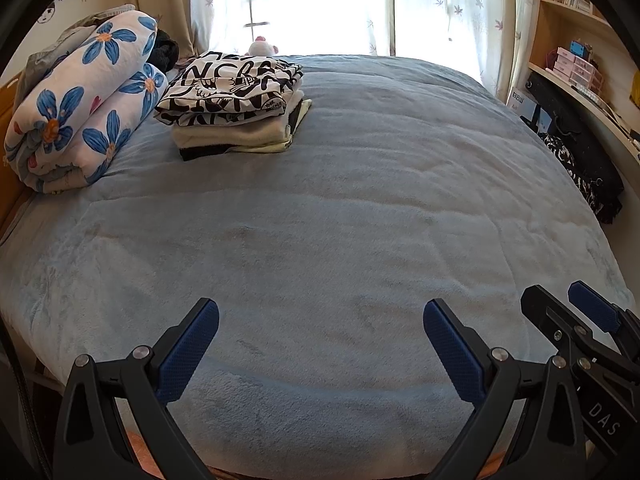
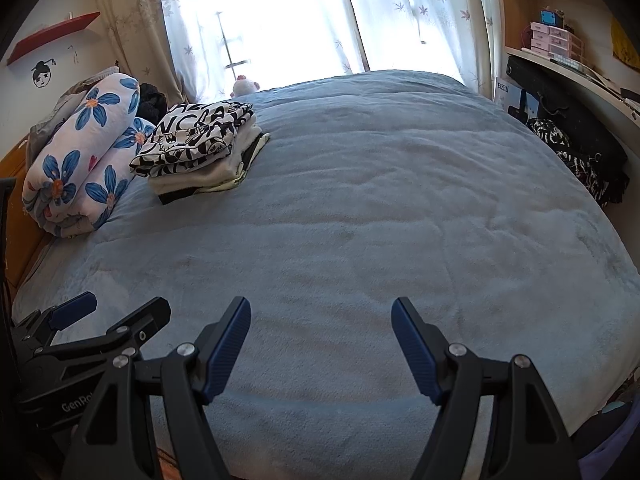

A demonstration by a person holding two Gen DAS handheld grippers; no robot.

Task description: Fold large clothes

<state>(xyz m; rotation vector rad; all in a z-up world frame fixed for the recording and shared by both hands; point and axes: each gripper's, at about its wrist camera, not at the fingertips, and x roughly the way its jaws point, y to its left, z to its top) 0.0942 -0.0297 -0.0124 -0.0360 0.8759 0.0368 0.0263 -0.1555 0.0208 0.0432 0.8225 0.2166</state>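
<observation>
A stack of folded clothes [image 1: 236, 108] lies at the far left of the blue bed cover [image 1: 340, 220], topped by a black-and-white printed garment; it also shows in the right wrist view [image 2: 200, 148]. My left gripper [image 1: 320, 312] is open and empty above the near edge of the bed. My right gripper [image 2: 320, 312] is open and empty beside it, and shows at the right of the left wrist view [image 1: 560, 300]. The left gripper shows at the lower left of the right wrist view [image 2: 124, 304]. No unfolded garment lies on the bed.
A rolled floral quilt [image 1: 84, 108] lies left of the stack. A small plush toy [image 1: 262, 46] sits by the curtained window [image 1: 320, 4]. Dark clothing [image 1: 580, 168] hangs at the bed's right side below a desk and shelves [image 1: 576, 60].
</observation>
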